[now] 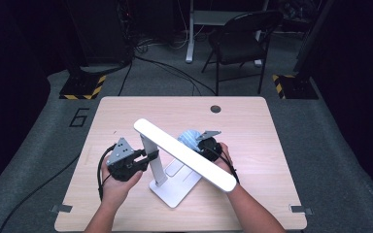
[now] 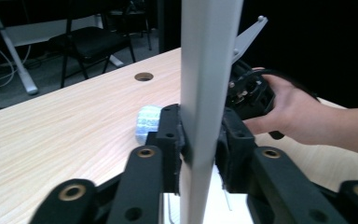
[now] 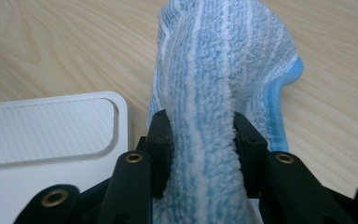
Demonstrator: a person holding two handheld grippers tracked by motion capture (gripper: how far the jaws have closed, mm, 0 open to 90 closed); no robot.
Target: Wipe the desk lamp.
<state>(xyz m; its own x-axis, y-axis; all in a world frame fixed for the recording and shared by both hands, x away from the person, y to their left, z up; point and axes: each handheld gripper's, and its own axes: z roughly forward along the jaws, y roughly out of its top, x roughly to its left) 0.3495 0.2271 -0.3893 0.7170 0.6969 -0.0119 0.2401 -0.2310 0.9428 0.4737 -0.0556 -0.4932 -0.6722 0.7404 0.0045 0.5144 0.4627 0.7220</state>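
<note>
Blue-striped terry cloth [image 3: 214, 93] pinched in the right gripper [image 3: 203, 154] (left gripper [image 2: 200, 144] clamped on the lamp post [image 2: 205, 93]).

Both grippers black: left gripper [image 1: 151, 156], right gripper [image 1: 200, 144]. Each carries a grey three-cornered plate on top and trails a black cable. Jaw links are flat black bars with brass-ringed pivot holes. Forearms bare, no sleeves.

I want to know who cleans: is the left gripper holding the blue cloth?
No, the left gripper is clamped on the white lamp post.
</note>
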